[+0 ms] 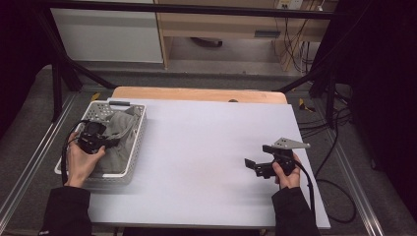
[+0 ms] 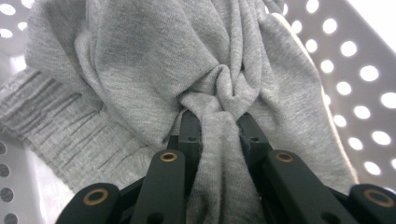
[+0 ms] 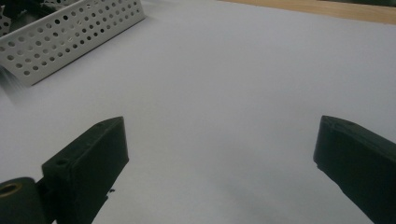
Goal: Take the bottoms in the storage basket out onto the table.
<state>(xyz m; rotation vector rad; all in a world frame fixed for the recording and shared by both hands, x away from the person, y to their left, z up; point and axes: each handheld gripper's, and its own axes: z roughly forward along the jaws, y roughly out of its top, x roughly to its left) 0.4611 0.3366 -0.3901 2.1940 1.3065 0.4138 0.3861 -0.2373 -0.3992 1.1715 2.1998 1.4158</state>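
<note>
High view, scene: a grey knit garment (image 1: 115, 135) lies bunched in a white perforated basket (image 1: 139, 132) at the left edge of the white bench (image 1: 206, 147)
Left hand-held gripper (image 1: 98, 139): over the basket, jaws clamped on a gathered fold of the garment (image 2: 219, 88), with cloth bulging out above the tips
Right hand-held gripper (image 1: 255, 166): well apart from the basket at the right side of the bench, jaws wide apart with nothing between them, bare bench ahead (image 3: 224, 93)
Handling: likely soft, light and limp; it should drape and stretch rather than lift as one piece, and the ribbed cuff (image 2: 60, 121) may trail
Where to hold: a thick bunched fold, as now, looks safer than a single layer, which could slip free
Risk: loose cloth may catch on the basket rim
</note>
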